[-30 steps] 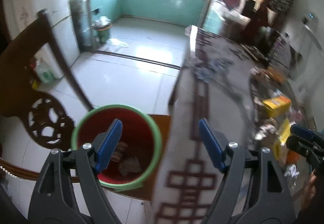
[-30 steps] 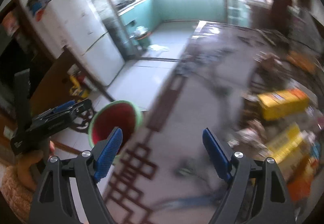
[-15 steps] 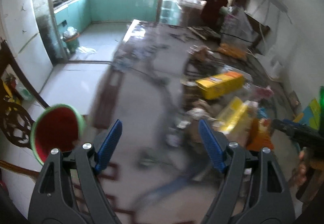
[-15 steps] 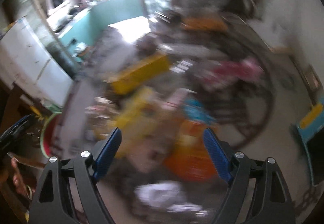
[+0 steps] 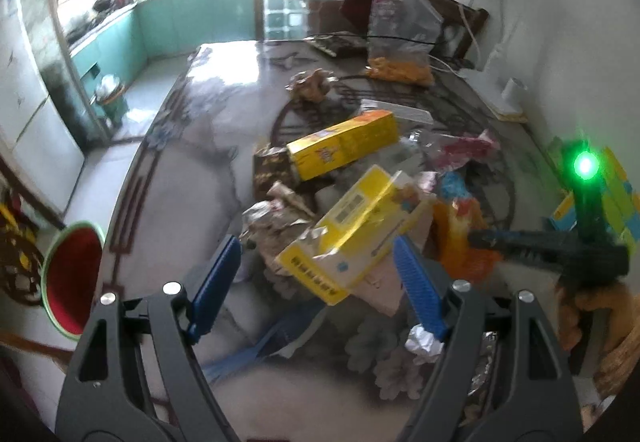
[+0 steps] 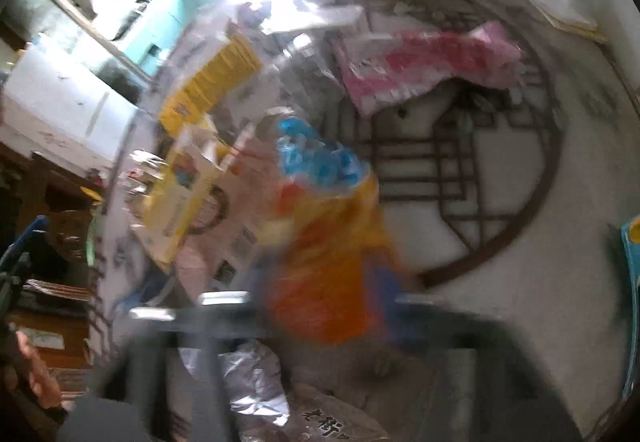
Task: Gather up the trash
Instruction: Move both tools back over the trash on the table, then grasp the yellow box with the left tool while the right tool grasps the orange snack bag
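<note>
Yellow cardboard fills the gap ahead of your left gripper (image 5: 318, 284): its blue fingers (image 5: 214, 288) stand wide apart with nothing pinched, and the flattened yellow box (image 5: 352, 232) lies just beyond and between them on the marble table (image 5: 180, 198). A second, longer yellow carton (image 5: 344, 144) sits farther out. The red bin (image 5: 72, 278) with its green rim waits well off to that gripper's left, below the table edge. Your right gripper (image 6: 320, 306) is badly smeared in its own view, but its jaws seem to have come together on the orange wrapper (image 6: 324, 258), with a blue crumpled bag (image 6: 316, 158) just past it.
</note>
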Tool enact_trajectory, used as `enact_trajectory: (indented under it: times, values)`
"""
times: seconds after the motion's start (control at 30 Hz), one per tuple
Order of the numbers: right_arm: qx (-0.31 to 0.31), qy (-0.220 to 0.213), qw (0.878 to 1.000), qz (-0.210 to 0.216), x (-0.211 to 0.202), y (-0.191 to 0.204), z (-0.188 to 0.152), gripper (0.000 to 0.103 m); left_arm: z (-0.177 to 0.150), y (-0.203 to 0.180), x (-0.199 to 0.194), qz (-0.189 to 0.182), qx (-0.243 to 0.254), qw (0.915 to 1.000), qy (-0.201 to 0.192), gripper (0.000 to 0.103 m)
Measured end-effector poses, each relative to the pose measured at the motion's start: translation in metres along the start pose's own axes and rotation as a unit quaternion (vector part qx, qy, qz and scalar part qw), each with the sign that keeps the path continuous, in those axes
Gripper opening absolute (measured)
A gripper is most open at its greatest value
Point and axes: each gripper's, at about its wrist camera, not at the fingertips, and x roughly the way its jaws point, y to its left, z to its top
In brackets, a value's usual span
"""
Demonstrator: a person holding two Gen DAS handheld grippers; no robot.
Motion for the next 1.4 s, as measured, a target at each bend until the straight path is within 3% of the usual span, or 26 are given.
enact_trajectory:
  times: [0.03, 0.17, 0.2, 0.27, 0.3, 0.33, 0.6, 0.77, 0.97, 1.07, 1.23, 1.33, 1.37, 1.4]
  values:
    - [-0.002, -0.012, 1.000, 0.007, -0.008, -0.001, 0.003, 0.000, 0.001, -0.005, 0.003, -0.002, 0.010, 0.9999, 0.004, 0.076]
    - [-0.015, -0.032, 0.999, 0.024, -0.024, 0.001, 0.013, 0.000, 0.006, -0.017, 0.018, -0.016, 0.032, 0.9992, 0.020, 0.076]
    - [-0.013, -0.032, 0.999, 0.026, -0.024, 0.000, 0.015, 0.004, 0.007, -0.020, 0.025, -0.022, 0.039, 0.9987, 0.026, 0.077]
    - [0.002, -0.031, 0.999, 0.027, -0.022, -0.008, 0.018, 0.029, 0.009, -0.024, 0.037, -0.030, 0.050, 0.9976, 0.038, 0.079]
    - [0.011, -0.031, 0.999, 0.032, -0.022, -0.012, 0.018, 0.061, 0.010, -0.027, 0.047, -0.037, 0.058, 0.9964, 0.049, 0.079]
    - [0.022, -0.032, 0.998, 0.039, -0.021, -0.015, 0.019, 0.068, 0.011, -0.028, 0.053, -0.042, 0.064, 0.9955, 0.056, 0.079]
    - [0.043, -0.014, 0.997, 0.064, -0.018, -0.028, 0.022, 0.068, 0.025, -0.032, 0.129, -0.090, 0.081, 0.9836, 0.134, 0.082]
    - [0.042, 0.014, 0.995, 0.087, -0.010, -0.027, 0.018, 0.074, 0.033, -0.018, 0.153, -0.157, 0.029, 0.9724, 0.170, 0.090]
    - [0.060, 0.037, 0.992, 0.103, 0.002, -0.031, 0.015, 0.076, 0.030, -0.014, 0.158, -0.203, 0.011, 0.9608, 0.189, 0.092]
    - [0.069, 0.044, 0.991, 0.102, 0.006, -0.034, 0.015, 0.077, 0.029, -0.019, 0.157, -0.204, 0.024, 0.9601, 0.190, 0.093]
    - [0.067, 0.048, 0.992, 0.093, 0.006, -0.036, 0.016, 0.078, 0.020, -0.041, 0.166, -0.164, 0.082, 0.9625, 0.200, 0.098]
    - [0.064, 0.043, 0.993, 0.085, 0.002, -0.036, 0.015, 0.078, 0.020, -0.046, 0.162, -0.165, 0.084, 0.9659, 0.180, 0.081]
    - [0.063, 0.041, 0.994, 0.084, 0.001, -0.036, 0.014, 0.078, 0.022, -0.045, 0.158, -0.173, 0.075, 0.9665, 0.174, 0.069]
    - [0.063, 0.041, 0.994, 0.083, 0.001, -0.036, 0.014, 0.078, 0.024, -0.043, 0.155, -0.180, 0.064, 0.9667, 0.170, 0.064]
